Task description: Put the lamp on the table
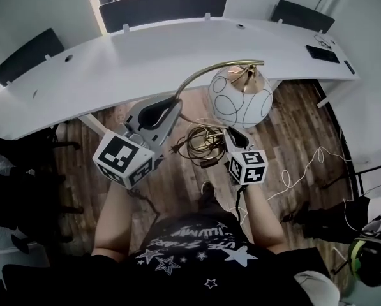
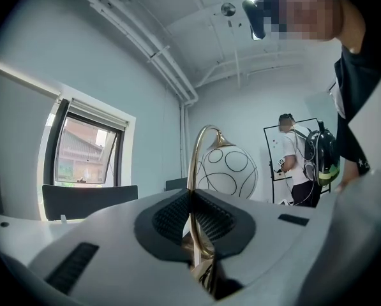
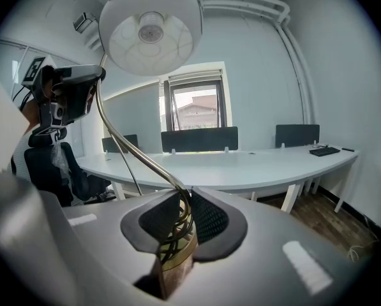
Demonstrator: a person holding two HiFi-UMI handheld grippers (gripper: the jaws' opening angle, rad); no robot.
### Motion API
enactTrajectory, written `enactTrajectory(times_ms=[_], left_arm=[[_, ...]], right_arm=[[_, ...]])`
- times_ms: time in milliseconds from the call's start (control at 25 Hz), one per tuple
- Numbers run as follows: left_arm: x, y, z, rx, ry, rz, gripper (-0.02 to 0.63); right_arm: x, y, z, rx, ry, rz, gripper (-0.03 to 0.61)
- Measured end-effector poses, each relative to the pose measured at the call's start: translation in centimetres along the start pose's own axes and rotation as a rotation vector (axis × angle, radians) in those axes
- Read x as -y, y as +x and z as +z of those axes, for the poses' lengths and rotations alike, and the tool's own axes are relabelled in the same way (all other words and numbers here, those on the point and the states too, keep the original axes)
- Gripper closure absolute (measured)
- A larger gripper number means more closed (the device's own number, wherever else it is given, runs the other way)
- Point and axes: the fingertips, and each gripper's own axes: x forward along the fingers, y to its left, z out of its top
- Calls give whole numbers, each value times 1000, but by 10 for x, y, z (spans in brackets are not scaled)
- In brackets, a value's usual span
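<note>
Head view is showing the left gripper (image 1: 171, 106) pinching the lamp (image 1: 240, 97) by its brass stem and the right gripper (image 1: 231, 134) clamping its base, with the table (image 1: 145, 62) lying beyond their fingers (image 1: 166, 121), its curved edge nearest and its top open.

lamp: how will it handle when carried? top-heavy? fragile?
The lamp is probably top-heavy: its globe shade hangs off a thin arched stem, so it may swing or tip. The shade looks like glass, so it is likely fragile. The bundled cord hangs loose and could snag.
</note>
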Motion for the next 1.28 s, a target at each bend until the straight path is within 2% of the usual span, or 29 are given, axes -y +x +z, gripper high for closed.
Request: enactTrajectory(times_ms=[280, 760, 1080, 1280], left_arm=[[-13, 61, -1, -10, -6, 1, 583], [-9, 172, -6, -19, 3, -9, 582], [-21, 193, -10, -8, -3, 13, 583], [-40, 221, -11, -12, -3, -33, 583]], right_arm=[[52, 26, 14, -12, -4, 12, 529], [161, 57, 33, -16, -11, 19, 529], [188, 77, 48, -3, -35, 20, 529], [202, 99, 51, -18, -23, 4, 529]])
